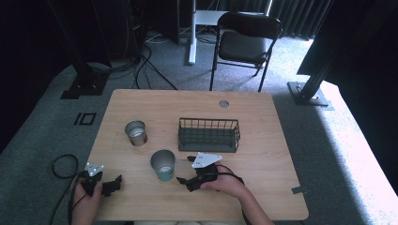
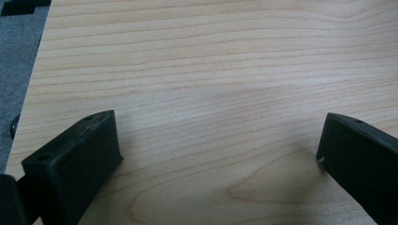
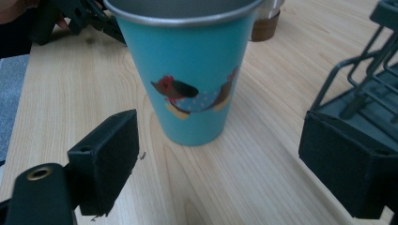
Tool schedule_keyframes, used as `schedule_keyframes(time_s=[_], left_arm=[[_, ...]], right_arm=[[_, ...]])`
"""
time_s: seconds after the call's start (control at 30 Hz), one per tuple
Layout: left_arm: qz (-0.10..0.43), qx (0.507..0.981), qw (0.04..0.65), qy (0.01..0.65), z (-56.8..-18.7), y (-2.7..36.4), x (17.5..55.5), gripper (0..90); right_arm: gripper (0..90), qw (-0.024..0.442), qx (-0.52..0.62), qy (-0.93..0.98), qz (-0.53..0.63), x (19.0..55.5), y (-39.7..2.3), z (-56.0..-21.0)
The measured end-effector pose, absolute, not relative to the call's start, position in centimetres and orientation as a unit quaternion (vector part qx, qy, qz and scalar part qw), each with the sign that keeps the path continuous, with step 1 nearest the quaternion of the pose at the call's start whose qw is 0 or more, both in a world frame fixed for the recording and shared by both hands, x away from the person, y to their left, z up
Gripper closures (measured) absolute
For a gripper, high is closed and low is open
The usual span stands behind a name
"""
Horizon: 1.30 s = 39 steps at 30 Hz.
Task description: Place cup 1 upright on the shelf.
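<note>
At the near left corner of the worktop (image 1: 141,101) the left claw (image 1: 110,185) rests low in the person's hand, its jaws spread wide over bare wood and holding nothing. Further in, a steel cup with a brown base (image 1: 136,132) stands upright, well apart from that claw. Nearer the middle stands the teal cup (image 1: 163,165), upright, a hen printed on its side. Just to its right the right claw (image 1: 184,180) points at it, jaws wide apart and empty, the teal cup between and ahead of them, untouched. Behind and to the right sits a dark wire basket (image 1: 209,135).
</note>
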State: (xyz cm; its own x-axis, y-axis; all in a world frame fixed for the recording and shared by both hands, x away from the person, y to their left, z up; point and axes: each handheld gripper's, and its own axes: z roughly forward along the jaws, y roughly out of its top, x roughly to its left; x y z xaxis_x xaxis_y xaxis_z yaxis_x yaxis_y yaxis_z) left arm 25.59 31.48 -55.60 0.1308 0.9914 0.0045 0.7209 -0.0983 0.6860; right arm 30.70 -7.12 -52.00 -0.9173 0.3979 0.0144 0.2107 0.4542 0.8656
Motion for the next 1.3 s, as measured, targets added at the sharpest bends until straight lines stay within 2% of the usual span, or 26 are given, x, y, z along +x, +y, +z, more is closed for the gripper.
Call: schedule_keyframes(time_s=[1.3], left_arm=[[0.245,0.699,0.276,0.612,-55.6,31.5,25.6,0.3]], right_arm=[[11.7,0.091,0.165,0.81,0.555,31.4,-1.7,-52.5]])
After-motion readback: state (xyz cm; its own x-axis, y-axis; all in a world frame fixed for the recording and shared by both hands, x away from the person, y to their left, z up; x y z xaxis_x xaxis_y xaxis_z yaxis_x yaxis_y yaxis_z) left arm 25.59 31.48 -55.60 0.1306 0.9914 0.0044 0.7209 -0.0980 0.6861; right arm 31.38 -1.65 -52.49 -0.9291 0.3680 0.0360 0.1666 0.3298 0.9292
